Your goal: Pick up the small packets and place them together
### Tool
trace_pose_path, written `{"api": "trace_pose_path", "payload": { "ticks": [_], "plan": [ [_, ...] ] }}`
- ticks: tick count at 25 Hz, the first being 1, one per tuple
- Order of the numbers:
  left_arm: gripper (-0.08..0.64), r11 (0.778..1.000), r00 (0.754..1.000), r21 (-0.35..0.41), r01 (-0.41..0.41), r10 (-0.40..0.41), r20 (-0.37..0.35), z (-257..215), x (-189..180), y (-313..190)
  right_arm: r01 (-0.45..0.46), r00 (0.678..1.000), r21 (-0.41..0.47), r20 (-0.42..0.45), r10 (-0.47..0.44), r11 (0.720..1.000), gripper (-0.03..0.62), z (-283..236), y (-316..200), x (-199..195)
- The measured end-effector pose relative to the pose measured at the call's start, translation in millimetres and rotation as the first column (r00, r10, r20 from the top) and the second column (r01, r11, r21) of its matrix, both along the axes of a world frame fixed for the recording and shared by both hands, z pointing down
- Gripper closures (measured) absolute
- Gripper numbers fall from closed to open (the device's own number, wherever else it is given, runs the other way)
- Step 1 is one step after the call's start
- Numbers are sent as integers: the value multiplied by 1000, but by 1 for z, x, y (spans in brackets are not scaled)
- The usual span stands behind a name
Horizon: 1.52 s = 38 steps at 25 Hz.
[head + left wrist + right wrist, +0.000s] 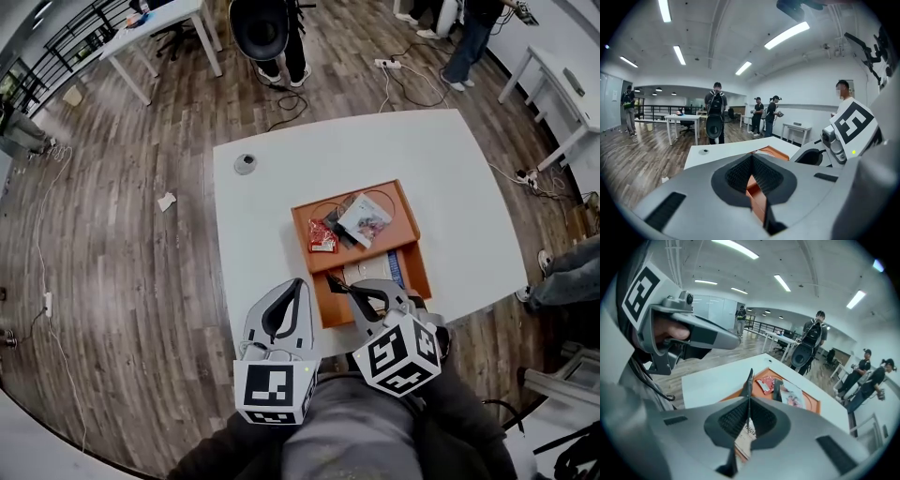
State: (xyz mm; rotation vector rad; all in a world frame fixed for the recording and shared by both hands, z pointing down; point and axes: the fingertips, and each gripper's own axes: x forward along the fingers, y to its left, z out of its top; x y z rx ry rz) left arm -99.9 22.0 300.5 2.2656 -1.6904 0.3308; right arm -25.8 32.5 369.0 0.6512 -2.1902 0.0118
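The orange tray (305,221) sits mid-way on the white surface (262,216). In its far compartment a red packet (322,236) lies at 9 o'clock, with a clear packet (366,219) just beside it at 3 o'clock. Printed packets (373,271) lie in the near compartment. Both tools hang over the tray's 6 o'clock edge. The left tool (299,283) has its tips pressed together, empty. The right tool (337,281) is also pinched tight; I cannot tell if anything thin is caught in it. A small round object (246,164) rests at 10 o'clock on the surface.
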Motion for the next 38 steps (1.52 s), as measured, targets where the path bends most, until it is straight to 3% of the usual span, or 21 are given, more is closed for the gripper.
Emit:
{"api": "trace_pose_path", "payload": {
  "ticks": [20,38],
  "plan": [
    [563,1000,1000,-3,-30,30,-9,3,20,-5,-15,1000,-3,0,15,1000,584,2,-3,13],
    [563,999,999,14,45,-45,7,-2,25,-59,23,999,48,41,-25,999,584,-15,-76,23]
  ]
}}
